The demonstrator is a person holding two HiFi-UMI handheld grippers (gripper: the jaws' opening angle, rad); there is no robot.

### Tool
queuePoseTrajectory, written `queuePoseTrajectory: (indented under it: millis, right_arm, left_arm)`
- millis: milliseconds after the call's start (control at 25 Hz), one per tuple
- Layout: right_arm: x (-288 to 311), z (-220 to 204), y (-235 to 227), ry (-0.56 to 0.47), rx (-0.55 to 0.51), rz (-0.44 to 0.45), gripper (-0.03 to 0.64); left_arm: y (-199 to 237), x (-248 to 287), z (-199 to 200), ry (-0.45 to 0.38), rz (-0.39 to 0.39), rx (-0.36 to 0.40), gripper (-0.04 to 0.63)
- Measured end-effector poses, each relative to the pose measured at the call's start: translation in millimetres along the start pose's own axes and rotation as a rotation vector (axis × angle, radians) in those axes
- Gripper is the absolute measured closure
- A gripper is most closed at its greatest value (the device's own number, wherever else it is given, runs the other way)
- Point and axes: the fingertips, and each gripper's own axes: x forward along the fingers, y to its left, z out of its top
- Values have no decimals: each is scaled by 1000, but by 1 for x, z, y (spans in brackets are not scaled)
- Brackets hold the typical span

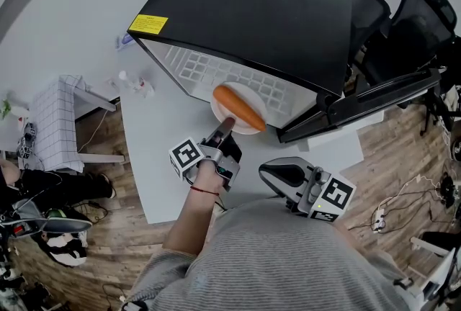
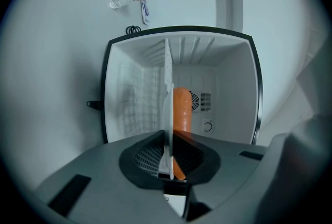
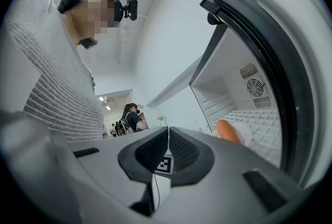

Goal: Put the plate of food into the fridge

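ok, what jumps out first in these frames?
The big black mini fridge, door open and white inside, fills the top of the head view. At its mouth the left tongs clamp the rim of a round white plate carrying a long orange piece of food. The right tongs are shut and empty, close to the person's grey striped top.

- Head view: from above, steeply down onto the fridge (image 1: 252, 14) and table (image 1: 155, 151).
- Left gripper view: near, straight into the fridge's open front.
- Right gripper view: low, from the right, looking left.
- Shared by all: the plate (image 1: 246, 94).
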Motion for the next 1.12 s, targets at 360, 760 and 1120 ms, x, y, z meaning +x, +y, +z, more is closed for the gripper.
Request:
queuePoseTrajectory:
  millis: [360, 760, 1120]
  right_arm:
    - [-4, 1, -2, 1, 2, -1, 603]
    - [-7, 0, -4, 3, 5, -1, 603]
    - [-11, 1, -8, 6, 8, -5, 603]
  left_arm:
    - [-3, 9, 3, -23, 4, 11, 549]
    - [-10, 25, 13, -52, -13, 21, 546]
    - [-14, 40, 20, -73, -22, 22, 543]
